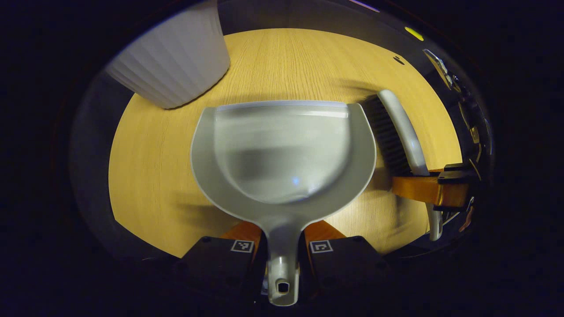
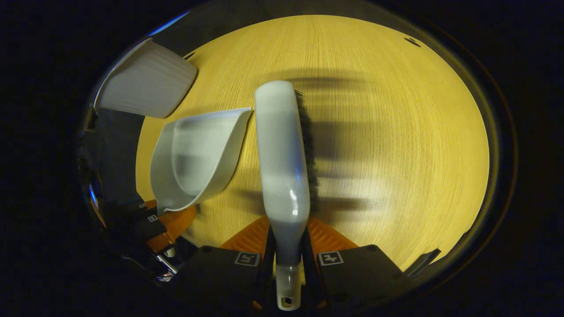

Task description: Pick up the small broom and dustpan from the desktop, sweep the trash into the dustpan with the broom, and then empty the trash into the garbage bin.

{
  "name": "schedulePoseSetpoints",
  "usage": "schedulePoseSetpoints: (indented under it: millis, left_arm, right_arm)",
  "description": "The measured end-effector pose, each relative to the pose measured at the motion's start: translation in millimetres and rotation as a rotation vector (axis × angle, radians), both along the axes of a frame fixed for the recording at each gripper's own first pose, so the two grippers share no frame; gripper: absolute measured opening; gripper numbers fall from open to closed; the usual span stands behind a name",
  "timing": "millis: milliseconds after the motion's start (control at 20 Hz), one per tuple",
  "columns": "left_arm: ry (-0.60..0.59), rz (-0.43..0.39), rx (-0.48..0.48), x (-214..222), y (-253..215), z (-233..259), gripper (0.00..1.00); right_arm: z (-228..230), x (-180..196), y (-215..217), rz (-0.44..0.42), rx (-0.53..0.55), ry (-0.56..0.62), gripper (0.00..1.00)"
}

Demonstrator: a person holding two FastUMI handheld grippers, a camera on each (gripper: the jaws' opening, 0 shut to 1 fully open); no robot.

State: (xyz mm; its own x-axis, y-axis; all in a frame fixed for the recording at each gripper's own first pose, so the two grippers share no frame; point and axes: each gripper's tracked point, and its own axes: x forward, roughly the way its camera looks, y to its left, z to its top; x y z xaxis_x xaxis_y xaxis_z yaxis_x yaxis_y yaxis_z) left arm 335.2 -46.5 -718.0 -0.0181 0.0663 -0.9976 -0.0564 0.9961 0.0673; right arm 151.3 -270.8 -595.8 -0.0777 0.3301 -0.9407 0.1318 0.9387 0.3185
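In the left gripper view my left gripper [image 1: 282, 240] is shut on the handle of the grey dustpan [image 1: 282, 154], whose scoop looks empty and lies low over the wooden desktop [image 1: 286, 61]. Just right of the pan is the small broom [image 1: 398, 132], grey-backed with black bristles, held by the other gripper [image 1: 423, 189]. In the right gripper view my right gripper [image 2: 288, 246] is shut on the broom's handle; the broom [image 2: 282, 154] points forward, bristles to the right. The dustpan [image 2: 194, 158] sits to its left, with the left gripper [image 2: 167, 224] below it. No trash is visible on the desktop.
A white ribbed garbage bin [image 1: 176, 61] stands at the far left of the desktop, just beyond the dustpan's front lip; in the right gripper view the bin [image 2: 145, 88] sits at upper left. The desktop [image 2: 396, 132] stretches open to the broom's right.
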Motion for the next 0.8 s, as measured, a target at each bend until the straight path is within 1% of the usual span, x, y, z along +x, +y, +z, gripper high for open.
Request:
schedulePoseSetpoints:
  millis: [50,100,150,200,250,300,350,400,450,600,700,800]
  left_arm:
    - [0.003,0.007,-0.01,0,-2,1,0.29]
    - [0.006,0.016,-0.02,-2,-3,0,0.31]
    - [0.003,0.017,-0.031,-3,-5,3,0.32]
    - [0.002,0.007,-0.047,-2,-9,4,0.35]
    - [-0.002,-0.005,-0.049,-4,-12,9,0.48]
    - [-0.013,-0.008,-0.031,-3,-13,15,0.87]
    - [-0.035,-0.009,-0.011,-4,-13,24,0.86]
    - [-0.059,-0.011,-0.002,-5,-12,37,0.86]
    - [-0.081,-0.007,-0.001,-6,-11,49,0.86]
    - [-0.156,0.02,-0.032,-7,-24,94,0.86]
    - [-0.226,0.031,-0.059,-6,-32,130,0.86]
    - [-0.313,0.032,-0.067,-1,-37,166,0.86]
  right_arm:
    - [0,1,0,-0.015,0.008,-0.005,0.35]
    - [3,2,0,-0.024,0.018,-0.01,0.31]
    - [4,2,1,-0.03,0.028,-0.017,0.53]
    - [8,4,1,-0.035,0.039,-0.03,0.55]
    - [11,5,-2,-0.041,0.041,-0.044,0.65]
    - [21,9,-5,-0.051,0.054,-0.066,0.74]
    - [33,13,-7,-0.068,0.071,-0.088,0.77]
    - [45,16,-8,-0.086,0.085,-0.113,0.96]
    - [58,20,-11,-0.097,0.093,-0.149,0.97]
    - [102,34,-24,-0.097,0.086,-0.28,0.97]
    - [135,48,-36,-0.094,0.071,-0.387,0.97]
    - [171,63,-37,-0.107,0.066,-0.514,0.97]
